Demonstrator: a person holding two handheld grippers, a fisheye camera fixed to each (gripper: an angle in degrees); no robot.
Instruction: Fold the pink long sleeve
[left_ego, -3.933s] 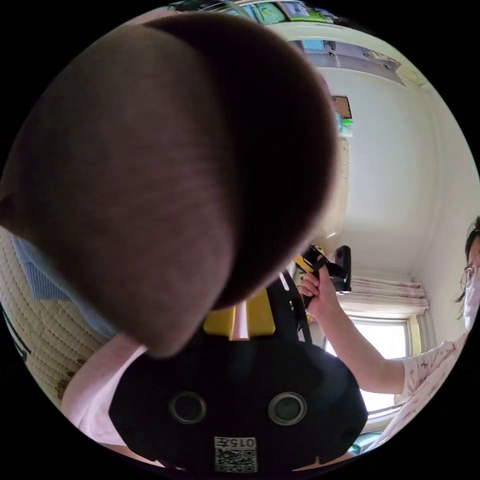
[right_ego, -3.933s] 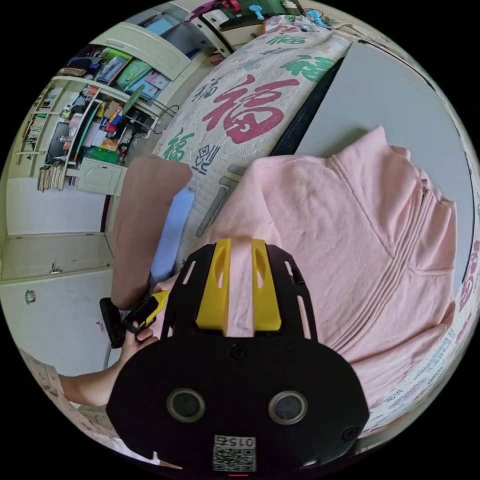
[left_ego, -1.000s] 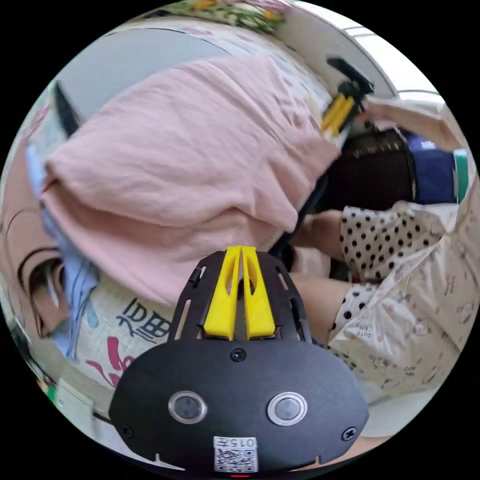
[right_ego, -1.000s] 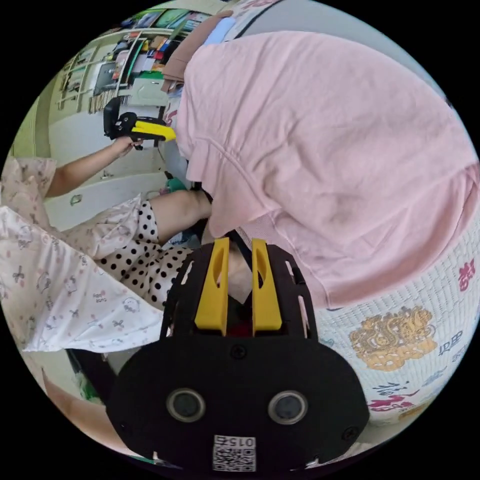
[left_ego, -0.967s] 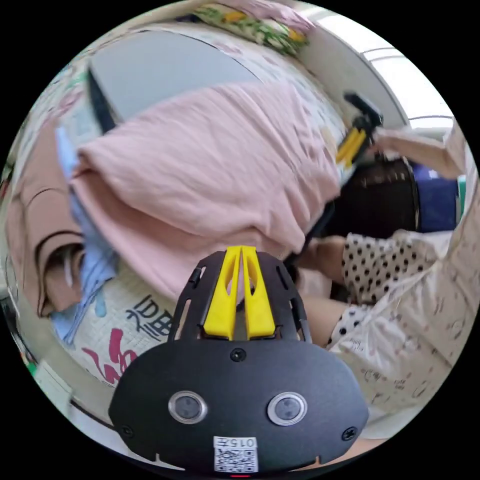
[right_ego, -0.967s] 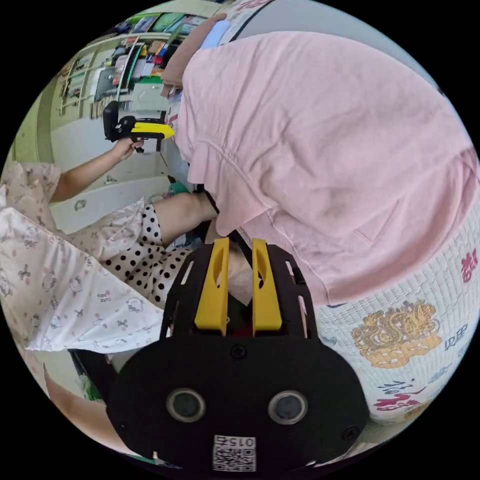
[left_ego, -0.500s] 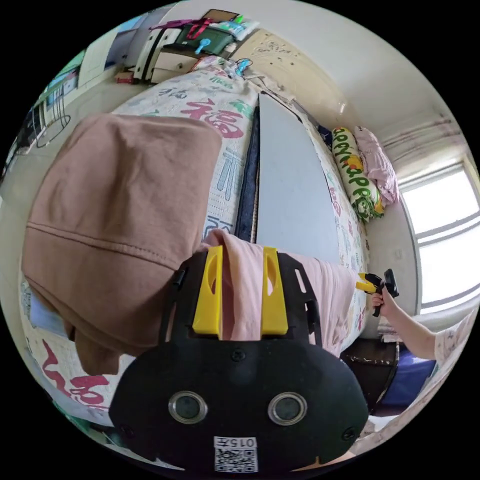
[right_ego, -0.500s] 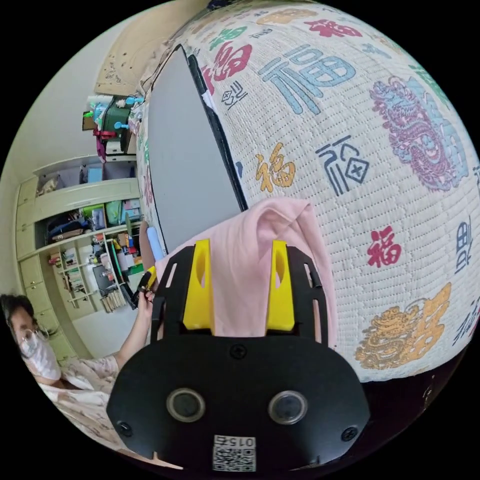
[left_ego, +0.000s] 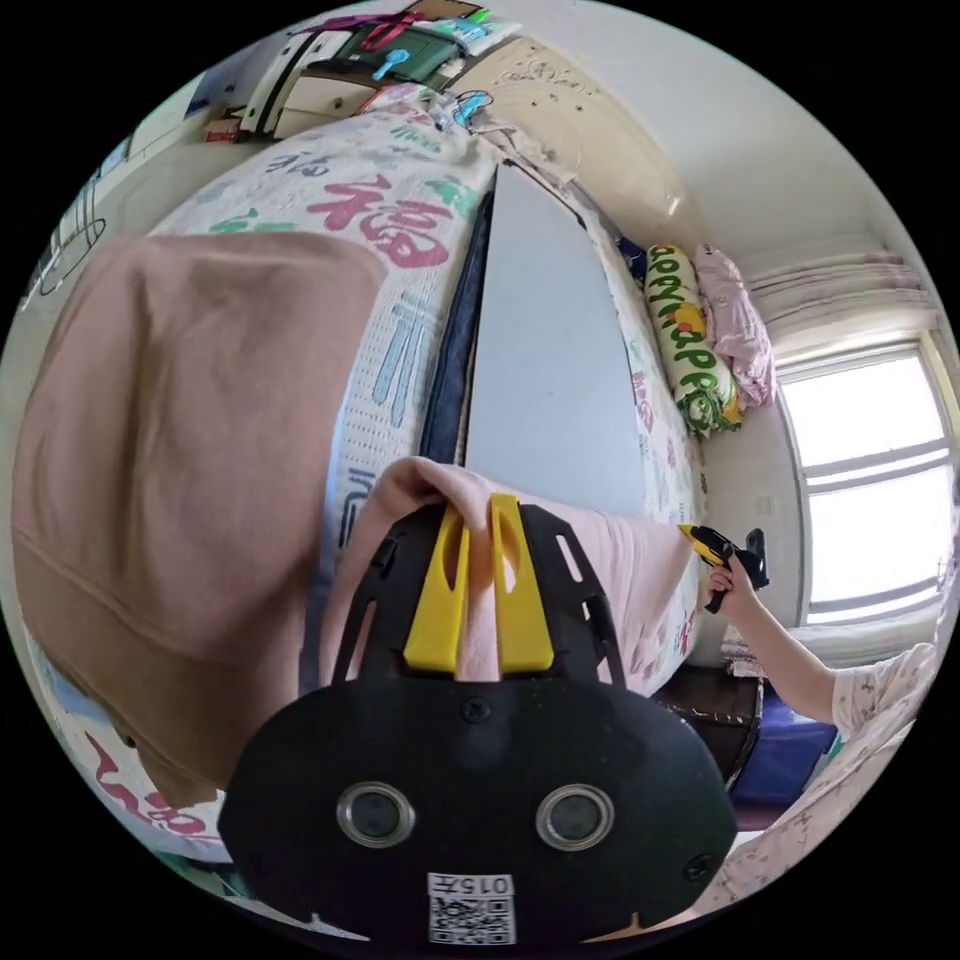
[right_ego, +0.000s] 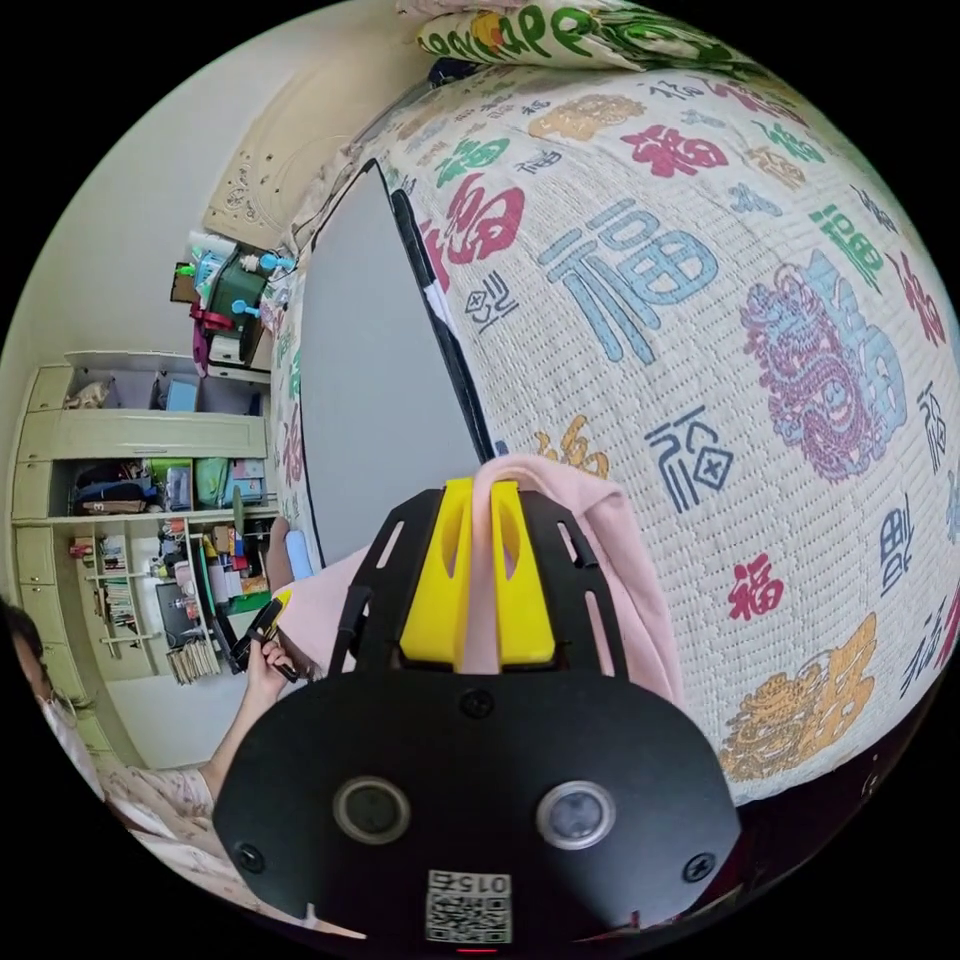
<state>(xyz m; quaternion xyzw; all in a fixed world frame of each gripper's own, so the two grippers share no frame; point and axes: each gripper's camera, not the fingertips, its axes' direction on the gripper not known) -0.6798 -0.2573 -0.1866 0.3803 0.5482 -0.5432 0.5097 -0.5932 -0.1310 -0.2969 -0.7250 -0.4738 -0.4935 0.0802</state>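
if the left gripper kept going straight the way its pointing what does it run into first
The left gripper is already shut on a fold of the pink long sleeve. Straight past that fold lies the grey board on the bed, though depth is hard to judge.

I see the pink long sleeve (left_ego: 640, 570) bunched and draped over the bed's near edge, its 2 ends pinched up, 1 fold (right_ego: 560, 500) humped.
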